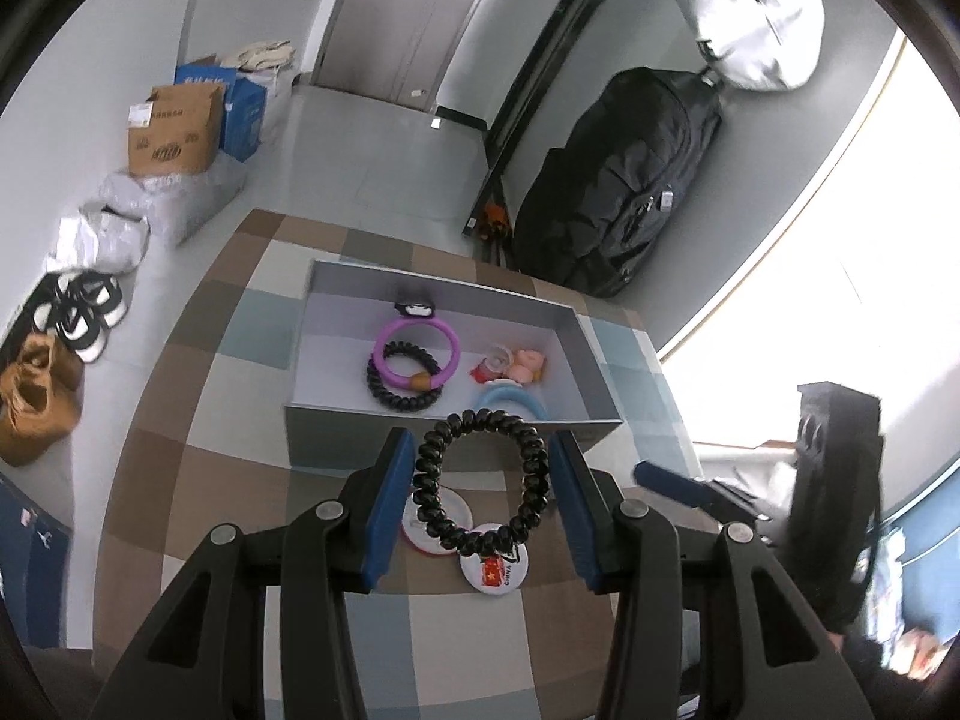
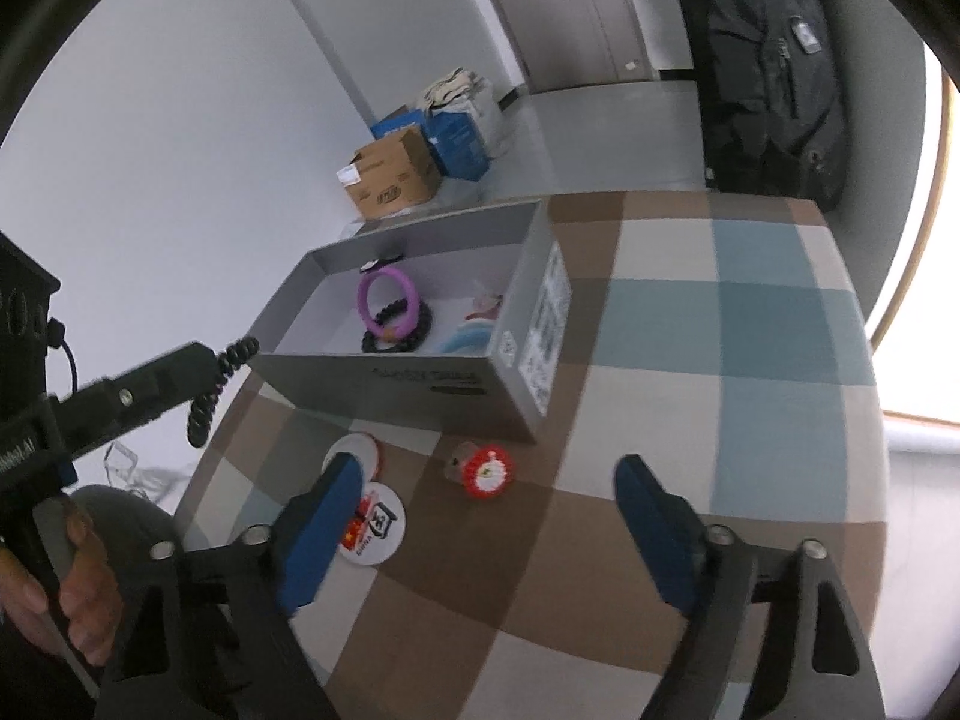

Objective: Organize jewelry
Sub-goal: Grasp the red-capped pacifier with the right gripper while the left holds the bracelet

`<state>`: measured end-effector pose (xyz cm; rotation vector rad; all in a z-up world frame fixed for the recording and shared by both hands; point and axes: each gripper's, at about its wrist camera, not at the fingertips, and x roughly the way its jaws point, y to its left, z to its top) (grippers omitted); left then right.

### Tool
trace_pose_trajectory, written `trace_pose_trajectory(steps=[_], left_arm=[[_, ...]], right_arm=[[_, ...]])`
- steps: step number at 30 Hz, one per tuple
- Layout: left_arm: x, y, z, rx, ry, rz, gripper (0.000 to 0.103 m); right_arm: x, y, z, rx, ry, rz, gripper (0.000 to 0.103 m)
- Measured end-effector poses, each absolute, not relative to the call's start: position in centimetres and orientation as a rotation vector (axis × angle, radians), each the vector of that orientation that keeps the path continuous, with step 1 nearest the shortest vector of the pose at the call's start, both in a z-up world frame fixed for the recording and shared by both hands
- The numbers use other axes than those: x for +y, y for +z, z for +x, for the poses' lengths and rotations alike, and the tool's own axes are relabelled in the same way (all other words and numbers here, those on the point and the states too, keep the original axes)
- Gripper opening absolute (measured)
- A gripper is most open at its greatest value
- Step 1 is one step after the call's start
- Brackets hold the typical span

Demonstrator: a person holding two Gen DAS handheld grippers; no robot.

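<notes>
On the checkered surface (image 1: pixel 198 480) the grey box (image 1: pixel 447 429) lies just ahead of the left gripper (image 1: pixel 480 474), clenched on a black coil bracelet (image 1: pixel 480 480); the right gripper (image 2: pixel 480 516) fingers stand released, empty, above the red ornament (image 2: pixel 485 471).

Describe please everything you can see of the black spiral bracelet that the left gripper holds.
The black spiral bracelet is a closed ring of glossy coiled cord, like plastic. It is pinched sideways between the blue pads of the left gripper, squeezed into a tall oval. It hangs in the air above the checked tablecloth, just before the near wall of the grey box. Only the pads touch it. From the right wrist view it sticks out beyond the fingertips.
</notes>
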<state>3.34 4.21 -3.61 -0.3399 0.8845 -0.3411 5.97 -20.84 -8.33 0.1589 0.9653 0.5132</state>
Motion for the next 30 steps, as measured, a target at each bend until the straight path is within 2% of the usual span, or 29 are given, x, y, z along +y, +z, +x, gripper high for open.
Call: trace_pose_trajectory(steps=[3,6,15,19,30], left_arm=[[4.7,-3.8,3.6,0.892,-0.338,-0.345,0.041],[5.0,-3.5,3.8,0.89,-0.348,-0.353,0.041],[5.0,-3.3,3.5,0.895,-0.342,-0.308,0.041],[5.4,-3.4,3.6,0.898,-0.342,-0.325,0.041],[5.3,-3.4,3.5,0.894,-0.333,-0.316,0.041]], right_arm=[[-19.9,-8.8,6.1,0.976,0.51,0.133,0.072],[-19.4,-9.1,6.3,0.982,0.502,0.118,0.069],[-18.2,-9.9,6.5,0.984,0.434,0.049,0.044],[-18.3,-9.9,6.5,0.981,0.422,0.038,0.021],[-17.9,-8.4,5.5,0.923,0.452,0.017,0.02]])
